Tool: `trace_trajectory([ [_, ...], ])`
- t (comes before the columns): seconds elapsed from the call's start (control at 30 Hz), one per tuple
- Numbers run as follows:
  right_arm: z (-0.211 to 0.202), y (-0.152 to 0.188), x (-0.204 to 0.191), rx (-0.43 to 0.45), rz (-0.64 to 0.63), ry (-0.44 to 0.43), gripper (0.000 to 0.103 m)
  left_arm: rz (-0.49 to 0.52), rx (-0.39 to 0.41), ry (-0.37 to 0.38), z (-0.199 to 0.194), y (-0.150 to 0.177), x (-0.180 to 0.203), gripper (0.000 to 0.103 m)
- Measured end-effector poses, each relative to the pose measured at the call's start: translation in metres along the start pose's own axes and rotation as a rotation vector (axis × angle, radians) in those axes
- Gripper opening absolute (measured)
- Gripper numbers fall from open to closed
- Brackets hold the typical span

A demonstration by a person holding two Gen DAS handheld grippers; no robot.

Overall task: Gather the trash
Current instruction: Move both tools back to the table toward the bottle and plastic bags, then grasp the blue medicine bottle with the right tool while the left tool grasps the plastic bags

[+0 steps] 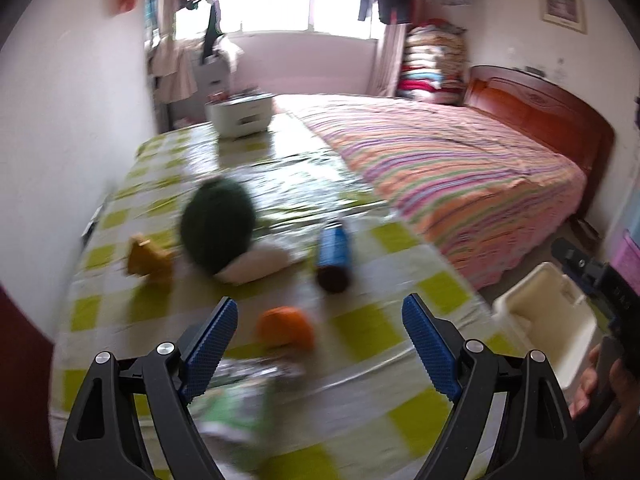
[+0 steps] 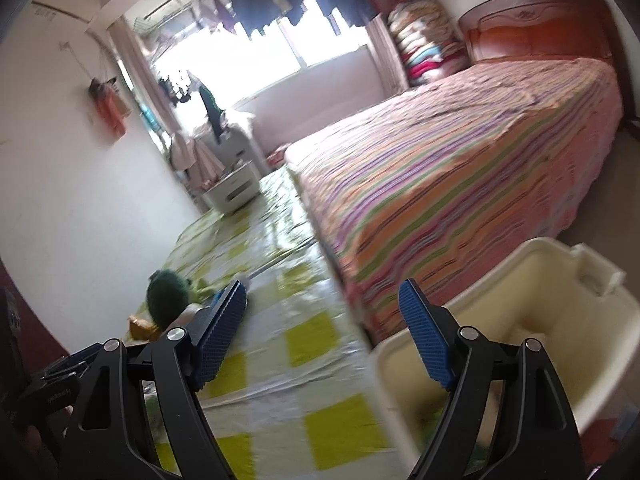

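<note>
Beside the striped bed (image 1: 460, 168) we had a checked table (image 1: 360, 280). Our left gripper (image 1: 320, 308) hung released over an orange scrap (image 1: 286, 326) (blurred); our right gripper (image 2: 322, 296) gaped empty near the cream bin (image 2: 540, 280).

Glossy plastic sheet (image 1: 280, 168) covers the table (checked yellow-green), beside a matt cream plastic bin (image 2: 560, 300).

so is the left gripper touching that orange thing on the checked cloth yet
Apart. In the left wrist view the left gripper is open, and the orange thing lies on the checked cloth between the fingers, with cloth visible on both sides.
</note>
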State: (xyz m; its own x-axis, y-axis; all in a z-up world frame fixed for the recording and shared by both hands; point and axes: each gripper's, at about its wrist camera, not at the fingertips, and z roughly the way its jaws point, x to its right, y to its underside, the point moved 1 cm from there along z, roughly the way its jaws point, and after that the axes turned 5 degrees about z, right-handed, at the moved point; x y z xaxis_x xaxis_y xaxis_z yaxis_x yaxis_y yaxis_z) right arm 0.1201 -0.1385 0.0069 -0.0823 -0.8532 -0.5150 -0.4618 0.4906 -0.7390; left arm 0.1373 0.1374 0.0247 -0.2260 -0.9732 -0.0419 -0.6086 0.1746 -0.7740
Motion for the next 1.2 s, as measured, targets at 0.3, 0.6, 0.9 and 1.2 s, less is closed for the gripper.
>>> trace_trajectory([
  [0.3,0.057,0.018,-0.068,-0.128,-0.051,-0.085,0.078,-0.105,-0.099,-0.043,-0.001,0.032,-0.074,0.082],
  [0.6,0.122,0.031,-0.107,-0.267,-0.074,-0.042,0.078,-0.089,-0.130,-0.048,-0.006,0.049,-0.089,0.082],
  [0.9,0.185,0.034,-0.130,-0.378,-0.159,0.082,0.078,-0.089,-0.157,-0.045,-0.004,0.055,-0.099,0.082],
  [1.2,0.222,0.033,-0.130,-0.452,-0.169,0.138,0.077,-0.099,-0.161,-0.044,-0.002,0.055,-0.102,0.082],
])
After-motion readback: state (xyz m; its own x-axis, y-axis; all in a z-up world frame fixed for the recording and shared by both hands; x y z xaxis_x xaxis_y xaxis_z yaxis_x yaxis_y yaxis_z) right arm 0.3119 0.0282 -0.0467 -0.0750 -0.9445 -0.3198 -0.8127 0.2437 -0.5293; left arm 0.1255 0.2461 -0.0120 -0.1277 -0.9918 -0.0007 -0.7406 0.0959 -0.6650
